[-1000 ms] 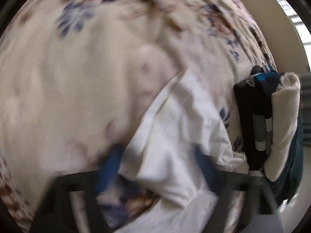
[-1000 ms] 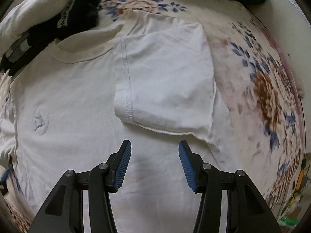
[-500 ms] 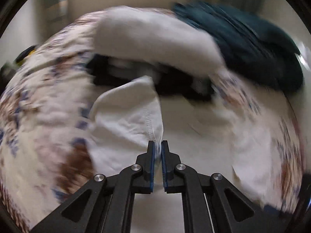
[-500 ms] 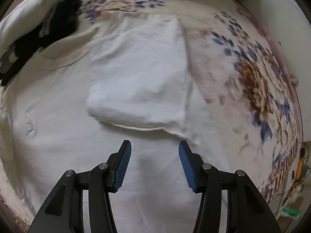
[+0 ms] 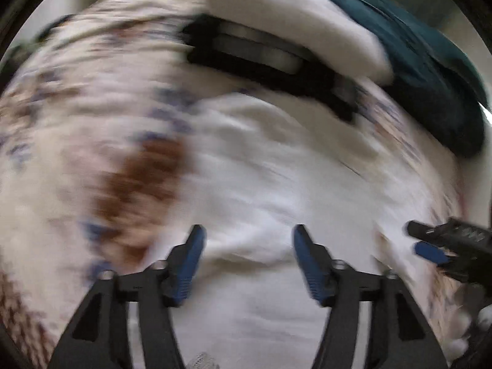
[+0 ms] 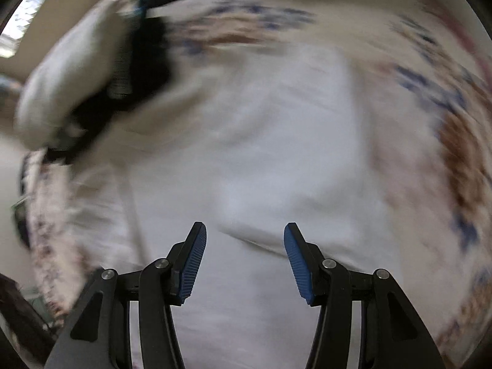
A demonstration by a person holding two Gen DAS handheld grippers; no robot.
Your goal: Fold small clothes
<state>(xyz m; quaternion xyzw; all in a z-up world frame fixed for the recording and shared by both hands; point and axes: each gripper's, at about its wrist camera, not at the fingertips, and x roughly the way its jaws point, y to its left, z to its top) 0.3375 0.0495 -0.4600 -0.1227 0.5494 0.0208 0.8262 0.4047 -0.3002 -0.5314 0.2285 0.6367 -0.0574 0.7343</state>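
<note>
A white T-shirt (image 5: pixel 264 184) lies spread on a floral bedsheet (image 5: pixel 92 129), both sleeves folded inward; both views are motion-blurred. My left gripper (image 5: pixel 247 256) is open and empty just above the shirt's left part. My right gripper (image 6: pixel 244 253) is open and empty above the shirt (image 6: pixel 276 160), near the edge of the folded right sleeve. The right gripper also shows at the right edge of the left wrist view (image 5: pixel 436 246).
A pile of clothes lies at the head of the shirt: a cream garment (image 5: pixel 295 21), a black one with grey stripes (image 5: pixel 264 58) and a dark teal one (image 5: pixel 430 73). The floral sheet (image 6: pixel 455 141) extends right of the shirt.
My left gripper was shut on the left sleeve's hem half a second ago; it has let go and now stands open over the shirt. The right gripper stayed open and shifted along the shirt.
</note>
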